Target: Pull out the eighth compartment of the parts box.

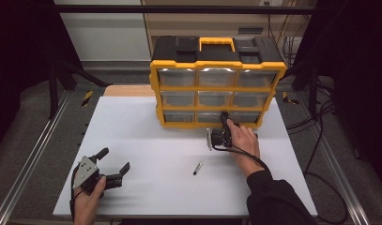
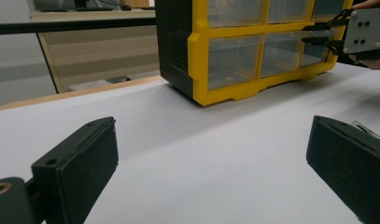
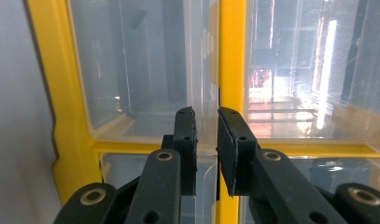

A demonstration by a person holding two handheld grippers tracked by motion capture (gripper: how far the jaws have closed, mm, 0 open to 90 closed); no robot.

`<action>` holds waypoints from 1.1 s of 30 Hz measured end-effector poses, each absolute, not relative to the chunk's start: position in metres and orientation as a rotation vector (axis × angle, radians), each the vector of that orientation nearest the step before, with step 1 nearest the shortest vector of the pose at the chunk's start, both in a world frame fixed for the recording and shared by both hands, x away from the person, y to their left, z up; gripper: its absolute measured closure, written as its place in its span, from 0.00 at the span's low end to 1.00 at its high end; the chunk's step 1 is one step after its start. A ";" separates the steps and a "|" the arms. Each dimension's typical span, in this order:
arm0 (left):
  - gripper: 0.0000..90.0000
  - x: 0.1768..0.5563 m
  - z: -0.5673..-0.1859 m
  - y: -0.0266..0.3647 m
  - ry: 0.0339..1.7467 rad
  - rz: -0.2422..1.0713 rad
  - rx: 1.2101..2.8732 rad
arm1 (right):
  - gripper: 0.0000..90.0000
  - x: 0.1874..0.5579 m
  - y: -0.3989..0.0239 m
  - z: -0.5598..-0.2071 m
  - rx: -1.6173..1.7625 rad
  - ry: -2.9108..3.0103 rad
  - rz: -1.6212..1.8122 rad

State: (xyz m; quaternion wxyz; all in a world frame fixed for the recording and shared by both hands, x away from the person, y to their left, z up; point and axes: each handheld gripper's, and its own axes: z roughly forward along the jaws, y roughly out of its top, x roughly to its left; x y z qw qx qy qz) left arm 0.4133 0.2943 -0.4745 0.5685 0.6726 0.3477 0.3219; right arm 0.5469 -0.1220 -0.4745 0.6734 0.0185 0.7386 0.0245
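A yellow and black drawer cabinet with clear drawers stands at the back of the white table. My right gripper is turned on its side at the bottom row. Its jaws stand one above the other, nearly together, on the clear lip of a bottom drawer beside the yellow bar. The same gripper appears against the cabinet in the left gripper view. At the front left, a hand holds my left gripper open just over the table, with only bare table between its jaws.
A small dark pen lies on the table in front of the right hand. Cables trail off the right side. Metal rails run along both sides of the table, and a black frame bar crosses behind the cabinet.
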 end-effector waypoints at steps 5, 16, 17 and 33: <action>0.02 0.413 -0.474 0.294 0.815 0.759 1.582 | 0.87 0.539 -0.125 -0.473 0.029 1.668 0.055; 0.02 0.413 -0.475 0.293 0.812 0.758 1.587 | 0.86 0.525 -0.128 -0.473 0.016 1.680 0.069; 0.02 0.413 -0.475 0.293 0.812 0.758 1.587 | 0.86 0.525 -0.128 -0.473 0.016 1.680 0.069; 0.02 0.413 -0.474 0.293 0.812 0.761 1.589 | 0.86 0.503 -0.131 -0.472 0.010 1.686 0.100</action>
